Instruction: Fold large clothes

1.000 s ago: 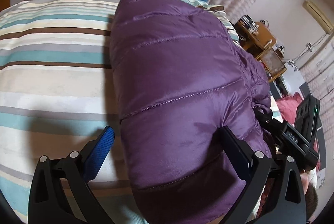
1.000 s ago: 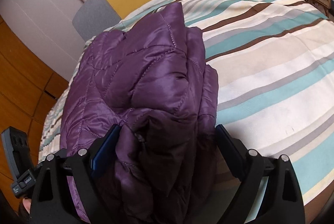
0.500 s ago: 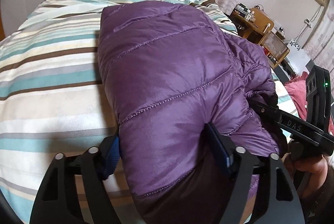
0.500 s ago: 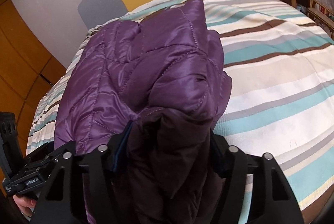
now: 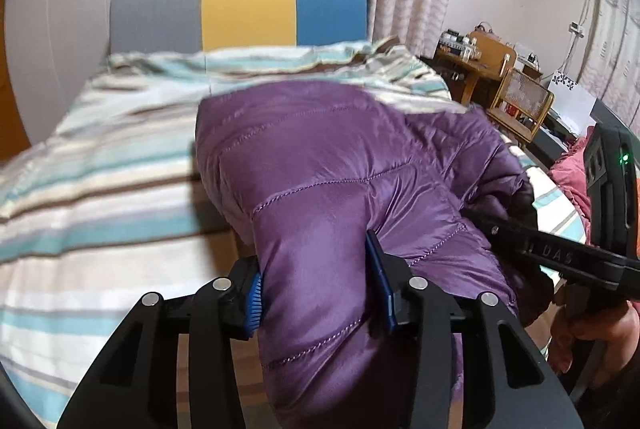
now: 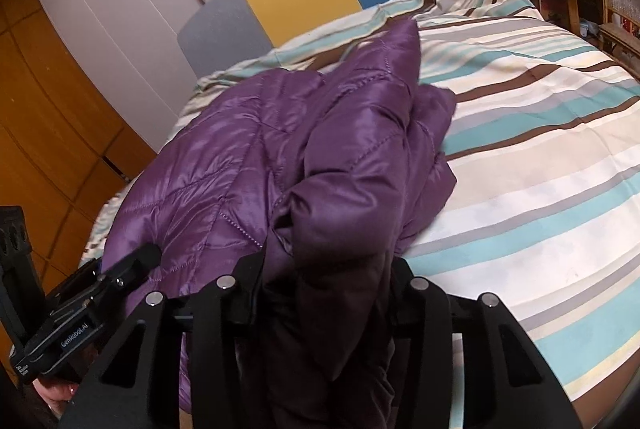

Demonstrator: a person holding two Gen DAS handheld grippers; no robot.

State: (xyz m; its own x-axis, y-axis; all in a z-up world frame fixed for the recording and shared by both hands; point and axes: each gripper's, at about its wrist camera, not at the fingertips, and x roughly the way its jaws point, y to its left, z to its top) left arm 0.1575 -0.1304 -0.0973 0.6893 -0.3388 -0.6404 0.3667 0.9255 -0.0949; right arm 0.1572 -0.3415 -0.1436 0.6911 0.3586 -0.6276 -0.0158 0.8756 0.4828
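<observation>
Lifted purple jacket (image 5: 320, 189) now overhangs striped bed (image 5: 100, 189)

Pads of right gripper (image 6: 326, 269) buried under dark folds of purple quilted jacket (image 6: 248, 165); contact unseen. Jacket's near end cut off by bottom edge in both views. Striped duvet (image 5: 100, 189) smeared by motion blur. Clutter on wooden desk (image 5: 476, 57) too small to identify.
</observation>
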